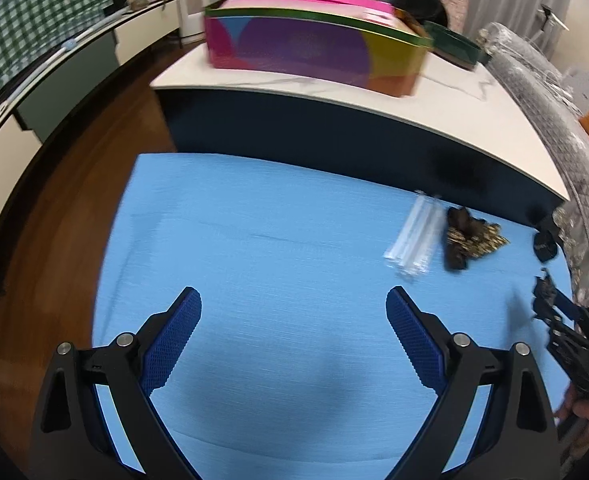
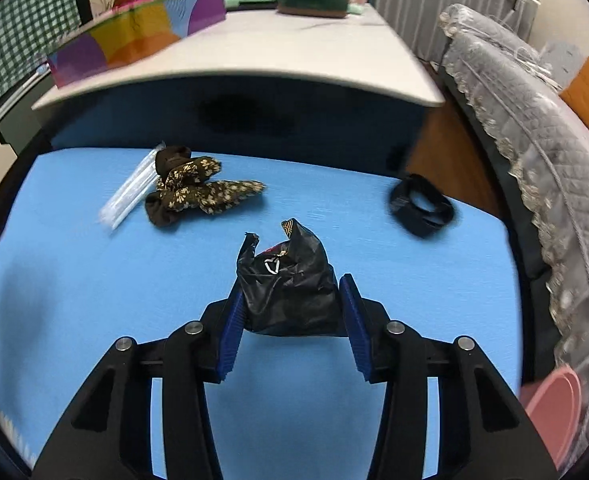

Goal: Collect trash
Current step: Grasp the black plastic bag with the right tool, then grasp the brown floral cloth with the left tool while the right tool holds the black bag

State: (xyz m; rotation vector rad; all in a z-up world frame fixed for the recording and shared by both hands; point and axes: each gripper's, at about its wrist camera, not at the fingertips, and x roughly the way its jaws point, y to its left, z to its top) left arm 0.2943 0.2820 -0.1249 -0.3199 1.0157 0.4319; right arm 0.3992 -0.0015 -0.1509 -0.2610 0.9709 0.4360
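My right gripper (image 2: pixel 290 300) is shut on a crumpled black wrapper (image 2: pixel 290 280) and holds it over the blue mat (image 2: pixel 94 280). The wrapper also shows in the left wrist view (image 1: pixel 544 292), at the far right, with my right gripper (image 1: pixel 550 304) behind it. My left gripper (image 1: pixel 294 312) is open and empty above the bare blue mat (image 1: pixel 274 240). A clear plastic sleeve (image 1: pixel 416 238) (image 2: pixel 128 192) and a dark floral cloth (image 1: pixel 468 238) (image 2: pixel 192 190) lie side by side on the mat. A black band (image 2: pixel 422 204) (image 1: pixel 546 242) lies near the mat's far right edge.
A white-topped table (image 1: pixel 454 104) (image 2: pixel 294 52) stands just beyond the mat, carrying a multicoloured box (image 1: pixel 314 48) (image 2: pixel 134 36) and a dark green box (image 2: pixel 314 0). A grey quilted sofa (image 2: pixel 534 128) runs along the right. A pink bin (image 2: pixel 554 408) sits low right. Wooden floor (image 1: pixel 74 184) lies left.
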